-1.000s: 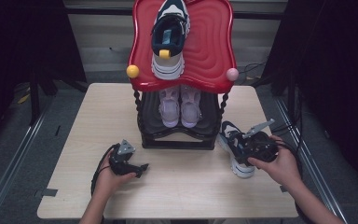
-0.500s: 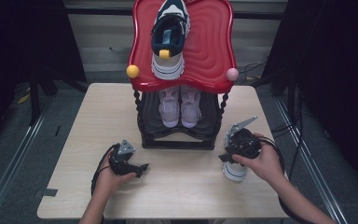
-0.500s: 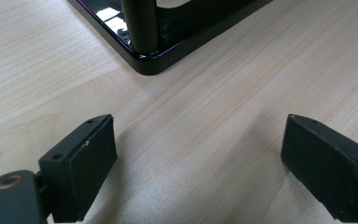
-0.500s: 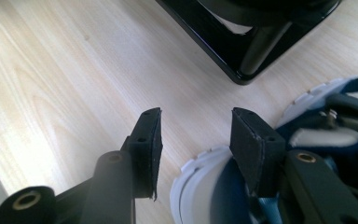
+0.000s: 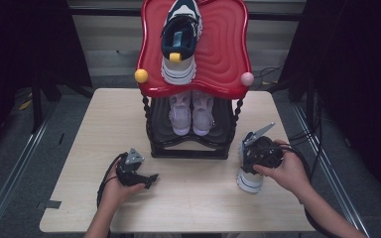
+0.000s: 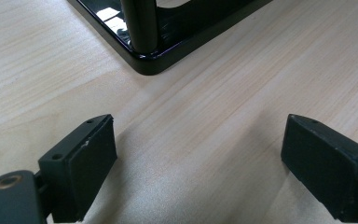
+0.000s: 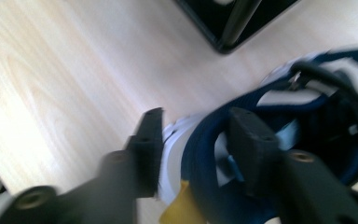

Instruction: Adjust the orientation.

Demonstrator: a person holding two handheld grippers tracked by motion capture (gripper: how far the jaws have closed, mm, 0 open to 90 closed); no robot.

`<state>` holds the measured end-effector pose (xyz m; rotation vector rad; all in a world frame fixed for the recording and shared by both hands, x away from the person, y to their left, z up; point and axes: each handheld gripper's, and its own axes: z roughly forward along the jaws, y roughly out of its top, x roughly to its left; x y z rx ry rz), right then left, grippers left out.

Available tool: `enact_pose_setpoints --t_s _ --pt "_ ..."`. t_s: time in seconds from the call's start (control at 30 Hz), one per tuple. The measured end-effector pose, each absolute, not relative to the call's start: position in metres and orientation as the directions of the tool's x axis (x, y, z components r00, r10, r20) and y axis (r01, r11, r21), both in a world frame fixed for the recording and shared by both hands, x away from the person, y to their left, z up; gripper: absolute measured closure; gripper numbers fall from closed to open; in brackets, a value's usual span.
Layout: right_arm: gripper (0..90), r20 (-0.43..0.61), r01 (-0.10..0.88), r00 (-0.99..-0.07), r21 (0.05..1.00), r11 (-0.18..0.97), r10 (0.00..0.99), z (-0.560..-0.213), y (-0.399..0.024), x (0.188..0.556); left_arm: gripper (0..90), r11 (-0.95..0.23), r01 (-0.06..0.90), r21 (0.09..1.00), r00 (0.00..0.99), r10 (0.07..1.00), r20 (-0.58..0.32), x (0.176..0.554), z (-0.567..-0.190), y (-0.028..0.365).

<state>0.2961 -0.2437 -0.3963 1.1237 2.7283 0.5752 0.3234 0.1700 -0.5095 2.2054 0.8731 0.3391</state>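
A blue and white sneaker [image 5: 249,182] stands heel-down on the table [image 5: 104,124], right of the black shoe rack [image 5: 188,148]. My right gripper [image 5: 253,167] is over its heel. In the right gripper view one jaw lies against the white heel outside and the other sits inside the blue collar of the sneaker [image 7: 270,93]. The jaws of the right gripper [image 7: 198,133] have just been closing and grip the heel wall. My left gripper [image 5: 146,178] rests on the table in front of the rack's left corner [image 6: 149,60]. The left gripper [image 6: 198,158] is open, with bare wood between its pads.
The rack carries a red wavy top tray [image 5: 228,54] with a matching sneaker [image 5: 179,39] on it. A pale pink pair [image 5: 191,111] sits on the lower shelf. Cables trail off the table's right side. Dark floor surrounds the table.
My right gripper has carried the sneaker leftward from the table's right edge toward the rack's right front corner and tipped it upright. The left gripper has stayed put.
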Motion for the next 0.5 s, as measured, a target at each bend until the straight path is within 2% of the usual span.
enact_pose_setpoints --t_s 0.1,0.13,0.33,0.5 --pt "72.8 0.020 0.653 -0.708 0.398 0.644 0.706 -0.405 -0.245 0.296 9.7 -0.504 0.486 0.714 0.735 0.678 -0.021 0.323 -0.510 0.170" --pt "74.2 0.016 0.651 -0.706 0.409 0.640 0.708 -0.405 -0.245 0.296 9.7 -0.505 0.486 0.714 0.735 0.678 -0.021 0.323 -0.510 0.170" --pt "76.8 0.016 0.647 -0.697 0.445 0.619 0.717 -0.405 -0.240 0.304 9.6 -0.504 0.485 0.714 0.735 0.677 -0.021 0.324 -0.510 0.170" --pt "73.9 0.038 0.657 -0.685 0.464 0.594 0.728 -0.406 -0.234 0.317 9.6 -0.504 0.485 0.714 0.735 0.677 -0.022 0.323 -0.510 0.170"
